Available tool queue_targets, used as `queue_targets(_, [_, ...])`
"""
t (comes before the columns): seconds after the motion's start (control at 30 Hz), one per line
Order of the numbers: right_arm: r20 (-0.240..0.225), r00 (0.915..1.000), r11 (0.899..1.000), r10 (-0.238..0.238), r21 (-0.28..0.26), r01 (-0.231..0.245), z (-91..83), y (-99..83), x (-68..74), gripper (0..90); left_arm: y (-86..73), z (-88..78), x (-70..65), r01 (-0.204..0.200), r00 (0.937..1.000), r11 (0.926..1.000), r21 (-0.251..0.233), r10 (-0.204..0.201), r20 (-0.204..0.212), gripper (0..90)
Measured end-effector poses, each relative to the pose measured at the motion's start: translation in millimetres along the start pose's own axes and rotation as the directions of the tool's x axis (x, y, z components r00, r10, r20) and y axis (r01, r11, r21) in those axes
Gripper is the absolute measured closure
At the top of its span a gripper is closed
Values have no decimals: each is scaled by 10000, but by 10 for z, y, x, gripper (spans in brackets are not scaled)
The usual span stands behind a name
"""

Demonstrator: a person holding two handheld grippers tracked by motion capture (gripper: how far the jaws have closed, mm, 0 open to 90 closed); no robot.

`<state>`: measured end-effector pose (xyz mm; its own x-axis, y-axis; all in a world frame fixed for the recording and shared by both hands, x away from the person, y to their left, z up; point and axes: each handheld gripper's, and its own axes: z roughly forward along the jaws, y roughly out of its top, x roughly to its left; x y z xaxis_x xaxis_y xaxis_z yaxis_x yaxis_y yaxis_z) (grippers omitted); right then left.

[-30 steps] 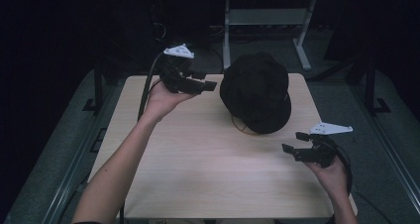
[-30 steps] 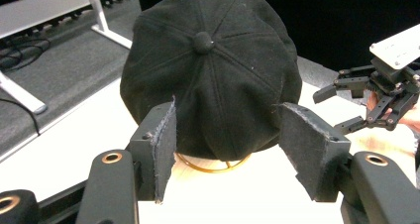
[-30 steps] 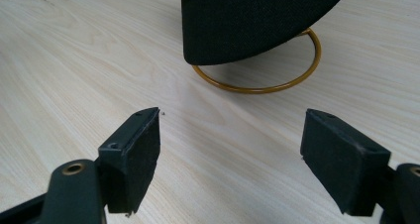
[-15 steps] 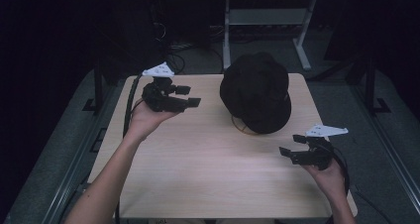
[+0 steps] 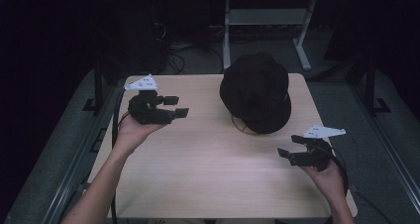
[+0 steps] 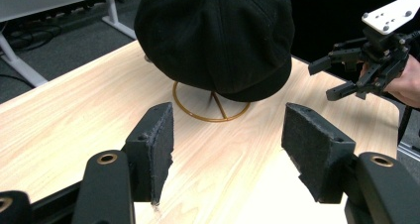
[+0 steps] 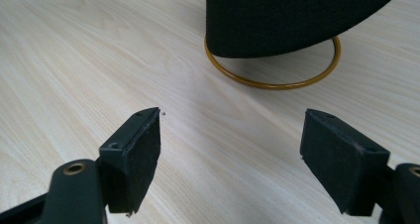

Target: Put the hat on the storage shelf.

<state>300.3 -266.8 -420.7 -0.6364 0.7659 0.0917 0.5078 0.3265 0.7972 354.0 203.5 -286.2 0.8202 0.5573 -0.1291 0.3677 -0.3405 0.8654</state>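
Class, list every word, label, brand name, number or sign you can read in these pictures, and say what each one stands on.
None can be read.
Black hat on its gold wire stand: no label or logo shows.
Wooden table: plain grain.
Left tongs and right tongs: their grey plates bear holes, no writing.

Light wood table (image 5: 198,174), pale grain with rounded corners, sitting over a grey floor (image 5: 386,125). All that's on it is a thin gold wire ring stand (image 6: 210,116) toward the far right, with a black cap (image 5: 256,91) perched on top of that.
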Motion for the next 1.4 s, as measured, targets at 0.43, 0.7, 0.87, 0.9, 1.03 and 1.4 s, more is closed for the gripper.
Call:
queue_targets(0.43, [25, 10000, 10000, 35, -63, -35, -10, 1, 3, 234, -166, -9, -17, 40, 10000, 10000, 57, -40, -40, 344])
queue_targets(0.7, [15, 10000, 10000, 46, 1, -46, 8, 0, 14, 234, -280, -44, -34, 98, 9999, 9999, -78, -99, -45, 311])
queue_targets(0.87, [-13, 10000, 10000, 31, 63, -31, 27, -3, 14, 234, -372, -69, -14, 252, 9996, 9995, -179, -254, -115, 310])
queue_targets(0.9, [18, 10000, 10000, 29, 76, -30, 32, -2, 16, 235, -391, -69, -9, 250, 9995, 9996, -162, -253, -168, 308])
queue_targets(1.03, [17, 10000, 9999, 33, 105, -33, 39, -1, 19, 234, -475, -66, 7, 358, 9991, 9993, -129, -360, -207, 304])
queue_targets(1.4, [-1, 10000, 9998, -12, 184, 12, 64, -10, 25, 234, -742, -55, 11, 415, 9987, 9991, 42, -414, -310, 281])
